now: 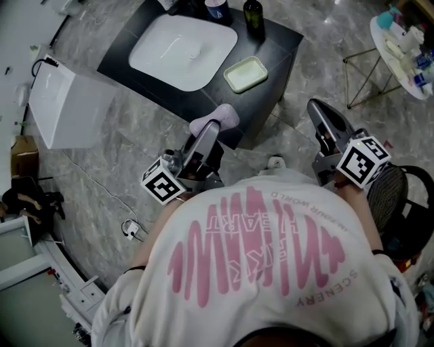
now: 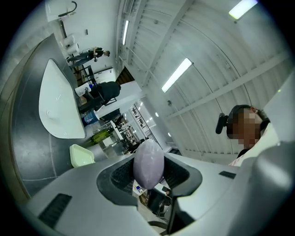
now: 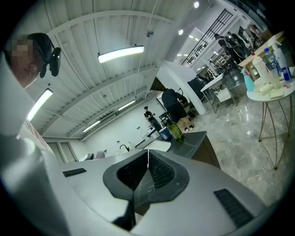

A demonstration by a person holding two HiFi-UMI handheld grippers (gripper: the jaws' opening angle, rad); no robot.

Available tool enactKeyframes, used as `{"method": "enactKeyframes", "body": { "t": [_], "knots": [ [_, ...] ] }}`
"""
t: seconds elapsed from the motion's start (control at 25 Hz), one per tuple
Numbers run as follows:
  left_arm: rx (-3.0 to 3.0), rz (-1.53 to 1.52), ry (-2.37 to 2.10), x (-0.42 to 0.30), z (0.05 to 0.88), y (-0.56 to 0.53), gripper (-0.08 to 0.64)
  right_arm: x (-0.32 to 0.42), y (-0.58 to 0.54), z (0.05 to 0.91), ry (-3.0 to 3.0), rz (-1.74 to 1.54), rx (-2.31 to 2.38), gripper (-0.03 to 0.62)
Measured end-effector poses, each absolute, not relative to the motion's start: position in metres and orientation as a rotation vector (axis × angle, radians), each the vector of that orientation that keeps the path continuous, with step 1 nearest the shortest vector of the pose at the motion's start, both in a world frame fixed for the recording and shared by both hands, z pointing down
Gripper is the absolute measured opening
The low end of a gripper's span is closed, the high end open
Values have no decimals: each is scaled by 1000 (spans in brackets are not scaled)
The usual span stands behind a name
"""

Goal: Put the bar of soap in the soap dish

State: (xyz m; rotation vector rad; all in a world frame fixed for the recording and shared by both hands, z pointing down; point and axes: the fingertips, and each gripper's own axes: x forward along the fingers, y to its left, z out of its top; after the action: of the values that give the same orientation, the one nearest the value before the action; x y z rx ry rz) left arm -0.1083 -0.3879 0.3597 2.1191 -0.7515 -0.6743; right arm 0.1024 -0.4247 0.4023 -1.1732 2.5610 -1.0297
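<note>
A pale lilac bar of soap [image 2: 148,163] sits clamped between the pads of my left gripper [image 2: 148,175]. In the head view the same soap [image 1: 215,118] shows at the tip of the left gripper [image 1: 211,127], just short of the dark vanity's near edge. The pale green soap dish [image 1: 245,73] lies empty on the vanity top, right of the white basin [image 1: 183,51]; it also appears as a soap dish [image 2: 81,156] at lower left in the left gripper view. My right gripper [image 1: 317,112] hangs over the floor right of the vanity, its pads [image 3: 159,173] closed together with nothing between them.
A dark green bottle [image 1: 253,16] and a blue cup [image 1: 216,8] stand at the vanity's back edge. A white box [image 1: 68,105] stands left of the vanity. At far right is a round side table [image 1: 401,51] on thin gold legs, loaded with bottles.
</note>
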Motion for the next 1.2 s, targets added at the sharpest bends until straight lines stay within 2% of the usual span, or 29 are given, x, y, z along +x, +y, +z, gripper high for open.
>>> {"method": "enactKeyframes", "body": {
  "t": [0.44, 1.2],
  "knots": [
    [2084, -767, -885, -87, 367, -423, 161, 115, -478, 399, 2704, -998, -1042, 18],
    [2094, -552, -1023, -65, 427, -494, 161, 103, -501, 455, 2686, -1166, -936, 18]
  ]
}}
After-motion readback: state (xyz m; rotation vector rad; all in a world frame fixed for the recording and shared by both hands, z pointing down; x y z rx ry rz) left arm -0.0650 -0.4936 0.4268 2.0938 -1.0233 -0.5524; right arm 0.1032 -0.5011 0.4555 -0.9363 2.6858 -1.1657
